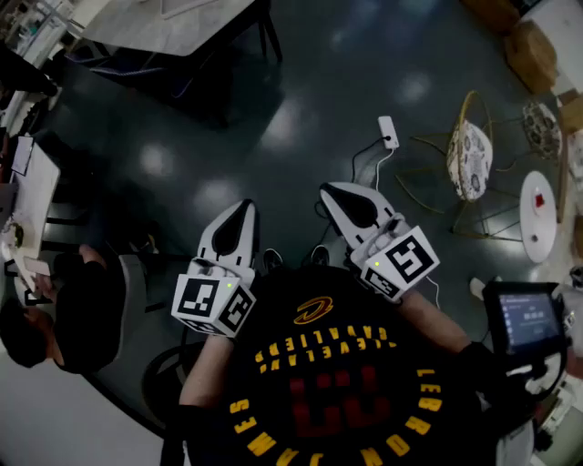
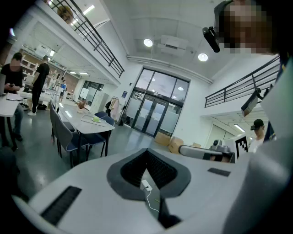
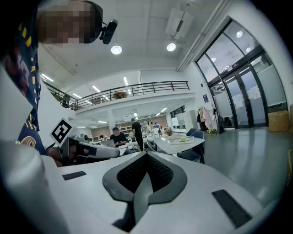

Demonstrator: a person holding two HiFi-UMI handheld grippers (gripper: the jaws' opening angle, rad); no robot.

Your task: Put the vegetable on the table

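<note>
No vegetable shows for certain in any view. A small green thing (image 2: 96, 119) lies on a long white table (image 2: 87, 124) far off in the left gripper view. The right gripper view also shows a green thing (image 3: 184, 138) on a white table (image 3: 176, 144); it is too small to tell what it is. In the head view my left gripper (image 1: 244, 207) and right gripper (image 1: 330, 189) are held side by side in front of the person's chest, above the dark floor. Both are shut with nothing between the jaws, and each shows in its own view: left gripper (image 2: 147, 153), right gripper (image 3: 146, 155).
A white power strip (image 1: 388, 133) with its cable lies on the floor ahead. A gold wire chair (image 1: 469, 159) and a round white side table (image 1: 538, 214) stand at the right, cardboard boxes (image 1: 531, 50) beyond. A table (image 1: 168, 23) stands at the top. A person (image 1: 55, 309) sits at the left.
</note>
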